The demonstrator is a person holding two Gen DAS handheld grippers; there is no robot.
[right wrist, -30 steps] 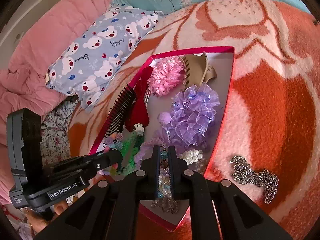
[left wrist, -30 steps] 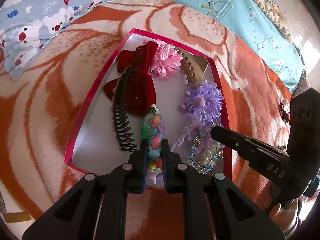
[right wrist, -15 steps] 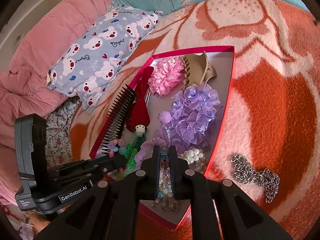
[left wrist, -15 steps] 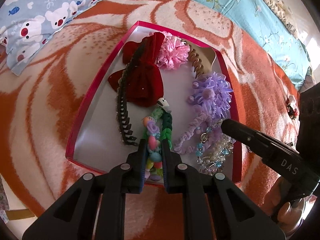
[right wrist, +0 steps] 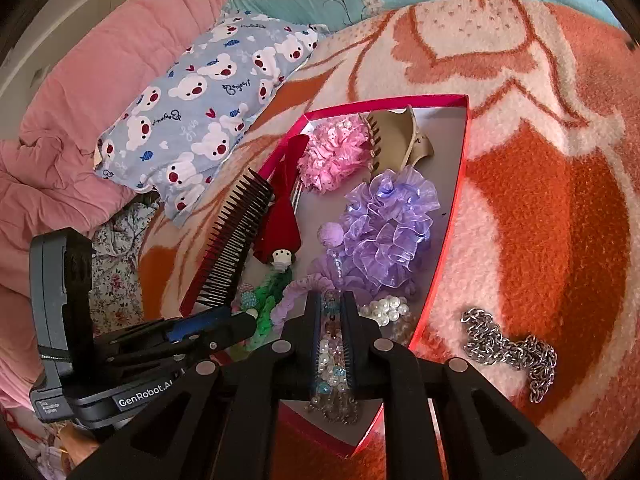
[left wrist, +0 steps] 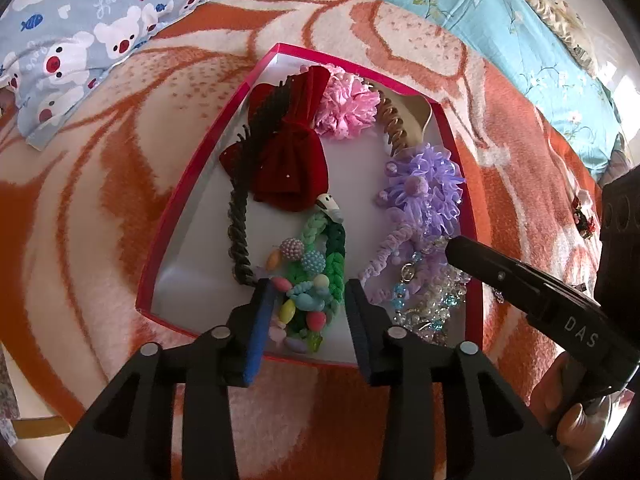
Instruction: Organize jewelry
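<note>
The left gripper [left wrist: 308, 300] has its fingers apart, straddling the pastel bead bracelet with egg-shaped and bobbled beads [left wrist: 298, 300] that lies over the green braided cord bracelet [left wrist: 334, 256] at the near edge of the shallow pink-rimmed cardboard box [left wrist: 188, 196]; the pads touch neither, so both lie loose; the right gripper [right wrist: 332, 332] has its fingers nearly together on a strand of clear, blue and pearl beads [right wrist: 330, 360], and from here it reads as clamped on that strand, though the contact itself is partly hidden; the risk, as I judge it, lies in tangling; the strand runs into a heap with the white pearl cluster [right wrist: 384, 308] and the lilac ruffled scrunchie cord [right wrist: 296, 292], so a lift could drag neighbours out of the box or snap the thread; a closing left grip could catch the green cord together with the beads; further out, the purple organza scrunchie [right wrist: 388, 228], pink frilled scrunchie [right wrist: 332, 156], red velvet bow [left wrist: 288, 160], black toothed comb [right wrist: 236, 240] and beige claw clip [right wrist: 400, 136] crowd the box, leaving little bare floor; the silver chain-link necklace [right wrist: 508, 344] lies outside on the orange and cream blanket [right wrist: 540, 200] of the bed, not yet put away, and its links may snag the pile.
</note>
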